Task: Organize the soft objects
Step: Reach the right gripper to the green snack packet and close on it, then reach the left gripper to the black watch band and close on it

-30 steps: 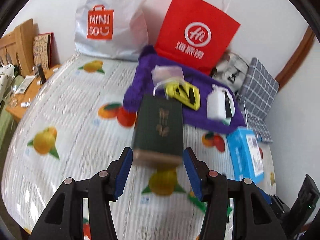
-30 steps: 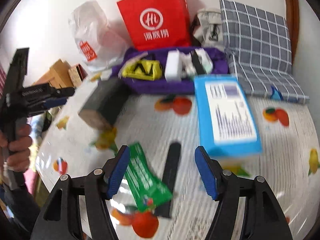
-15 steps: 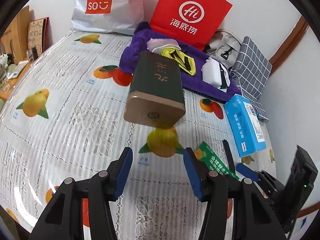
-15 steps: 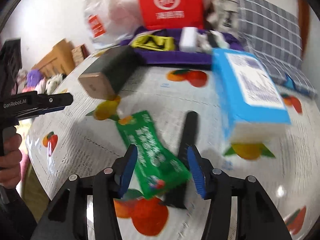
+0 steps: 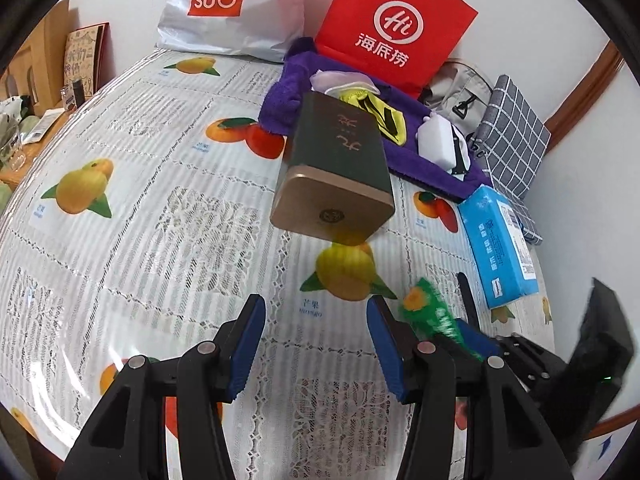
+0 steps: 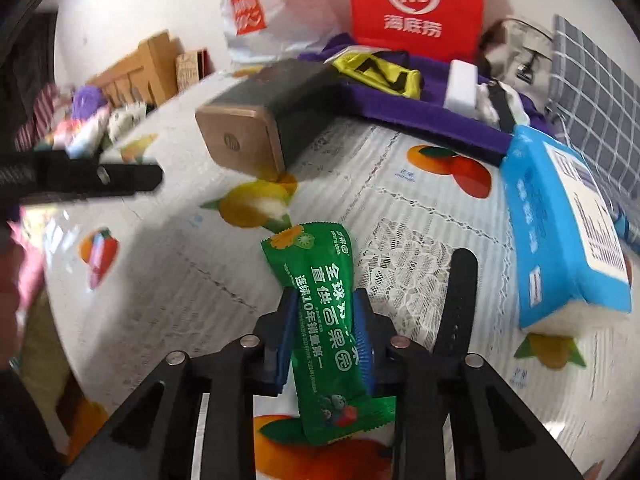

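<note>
Right gripper (image 6: pixel 326 332) pinches the green snack packet (image 6: pixel 328 332) between its blue pads, the packet running lengthwise through the jaws with its printed top end sticking out ahead and its crimped tail hanging back toward the camera. Just to its right on the fruit-print tablecloth (image 6: pixel 400 208) lies a black strap (image 6: pixel 458 304), and beyond that a blue tissue pack (image 6: pixel 560 224) sits near the table's right edge. Left gripper (image 5: pixel 316 346) is spread wide with nothing between its fingers, hovering over the cloth — from its view the same green packet (image 5: pixel 436 314) shows blurred beside its right finger, caught in the other tool. Ahead of the left gripper a dark green box (image 5: pixel 340 168) with a gold-coloured end lies on its side, its far end against the purple towel (image 5: pixel 432 168). On that towel rest a yellow-and-black pouch (image 5: pixel 384 116), a white block (image 5: pixel 436 140) and a pale plastic bag (image 5: pixel 340 80). Behind stand a red paper bag (image 5: pixel 394 28) and a white MINISO bag (image 5: pixel 232 4) against the wall, with a grey checked cushion (image 5: pixel 516 128) and a grey bag (image 5: pixel 456 88) off to the right.
</note>
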{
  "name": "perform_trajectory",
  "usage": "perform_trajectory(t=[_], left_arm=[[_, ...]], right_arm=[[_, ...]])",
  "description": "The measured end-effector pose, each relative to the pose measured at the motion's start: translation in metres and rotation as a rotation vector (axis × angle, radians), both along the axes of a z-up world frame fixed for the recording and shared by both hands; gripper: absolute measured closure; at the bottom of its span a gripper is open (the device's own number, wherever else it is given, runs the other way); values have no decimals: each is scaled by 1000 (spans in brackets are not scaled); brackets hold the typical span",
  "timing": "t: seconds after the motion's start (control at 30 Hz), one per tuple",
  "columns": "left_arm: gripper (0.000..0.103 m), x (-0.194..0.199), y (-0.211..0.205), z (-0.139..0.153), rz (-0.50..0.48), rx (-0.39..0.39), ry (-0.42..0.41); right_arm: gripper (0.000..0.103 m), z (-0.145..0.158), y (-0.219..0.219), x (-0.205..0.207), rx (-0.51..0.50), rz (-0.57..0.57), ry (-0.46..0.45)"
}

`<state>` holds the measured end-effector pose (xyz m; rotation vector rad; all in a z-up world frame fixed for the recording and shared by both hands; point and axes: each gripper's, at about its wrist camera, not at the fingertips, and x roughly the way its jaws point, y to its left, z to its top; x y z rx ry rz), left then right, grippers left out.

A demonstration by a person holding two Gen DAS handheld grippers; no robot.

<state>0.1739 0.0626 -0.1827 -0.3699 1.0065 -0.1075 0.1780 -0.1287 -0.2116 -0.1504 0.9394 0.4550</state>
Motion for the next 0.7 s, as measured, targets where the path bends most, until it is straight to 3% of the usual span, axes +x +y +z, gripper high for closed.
perform_trajectory(t=[0.2, 0.33, 0.6, 0.7], left_arm=[[53, -1, -23, -8, -33, 28, 28], [53, 1, -51, -14, -79, 54, 51], [53, 7, -127, -26, -247, 93, 89], [44, 9, -154, -28, -282, 140, 75]], right_arm=[[76, 27, -35, -25, 81, -77, -46], [76, 30, -64, -38, 46, -144, -55], [76, 13, -136, -62, 4, -330, -48], [76, -2, -161, -64, -9, -402, -22]])
